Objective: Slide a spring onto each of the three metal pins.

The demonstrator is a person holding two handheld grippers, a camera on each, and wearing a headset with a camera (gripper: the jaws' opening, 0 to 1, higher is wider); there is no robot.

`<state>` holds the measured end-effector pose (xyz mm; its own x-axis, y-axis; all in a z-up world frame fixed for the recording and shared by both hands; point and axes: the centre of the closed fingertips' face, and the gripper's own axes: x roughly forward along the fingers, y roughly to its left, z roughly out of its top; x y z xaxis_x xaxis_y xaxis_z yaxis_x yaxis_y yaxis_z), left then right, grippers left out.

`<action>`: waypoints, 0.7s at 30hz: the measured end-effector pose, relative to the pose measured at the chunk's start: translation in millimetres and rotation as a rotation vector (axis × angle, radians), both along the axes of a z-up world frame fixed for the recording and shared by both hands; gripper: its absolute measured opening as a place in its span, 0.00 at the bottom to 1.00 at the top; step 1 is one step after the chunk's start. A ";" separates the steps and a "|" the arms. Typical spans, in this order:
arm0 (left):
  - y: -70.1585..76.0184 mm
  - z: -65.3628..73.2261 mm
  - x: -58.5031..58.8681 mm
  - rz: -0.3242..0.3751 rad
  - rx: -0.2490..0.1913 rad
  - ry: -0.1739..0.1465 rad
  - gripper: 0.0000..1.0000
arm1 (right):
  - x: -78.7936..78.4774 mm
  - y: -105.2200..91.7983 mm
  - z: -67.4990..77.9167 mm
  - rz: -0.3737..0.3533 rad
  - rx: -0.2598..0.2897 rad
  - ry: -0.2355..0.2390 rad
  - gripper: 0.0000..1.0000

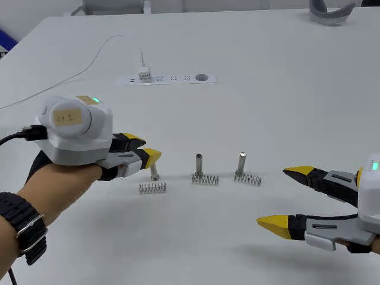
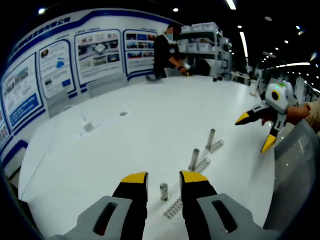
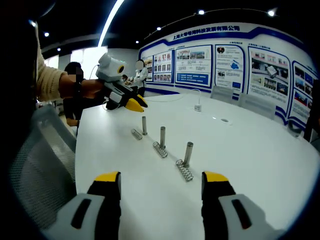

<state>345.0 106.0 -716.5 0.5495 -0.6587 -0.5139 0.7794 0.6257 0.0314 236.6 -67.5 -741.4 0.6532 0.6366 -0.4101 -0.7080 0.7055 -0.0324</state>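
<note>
Three short metal pins stand in a row on the white table: left pin (image 1: 154,172), middle pin (image 1: 199,163), right pin (image 1: 241,160). A spring lies flat in front of each: left spring (image 1: 152,187), middle spring (image 1: 205,179), right spring (image 1: 248,177). My left gripper (image 1: 148,148) is open, its tips just left of the left pin. In the left gripper view that pin (image 2: 164,191) stands between the jaws of the left gripper (image 2: 164,177), with its spring (image 2: 173,206) below. My right gripper (image 1: 279,198) is wide open, to the right of the row and apart from it, facing the right pin (image 3: 188,153).
A white power strip (image 1: 169,78) with a plugged-in cable lies at the back of the table. A grey curved object (image 1: 329,12) sits at the far right corner. A person (image 2: 167,50) stands beyond the table's far end. A mesh chair back (image 3: 40,170) is beside the table.
</note>
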 end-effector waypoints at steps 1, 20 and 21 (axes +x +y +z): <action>0.9 0.1 -0.7 0.002 -0.003 -0.002 0.26 | -0.2 0.2 0.0 0.000 0.000 0.000 0.67; 4.1 4.5 -18.6 -0.036 -0.080 -0.033 0.42 | 6.4 2.7 3.7 0.011 -0.010 -0.002 0.65; 4.0 5.4 -20.2 -0.042 -0.085 -0.037 0.43 | 6.5 2.9 3.9 0.014 -0.013 -0.002 0.65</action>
<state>324.8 110.0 -711.2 0.5382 -0.7220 -0.4347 0.8043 0.5942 0.0089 243.1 -64.6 -737.5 0.6454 0.6398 -0.4172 -0.7174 0.6953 -0.0434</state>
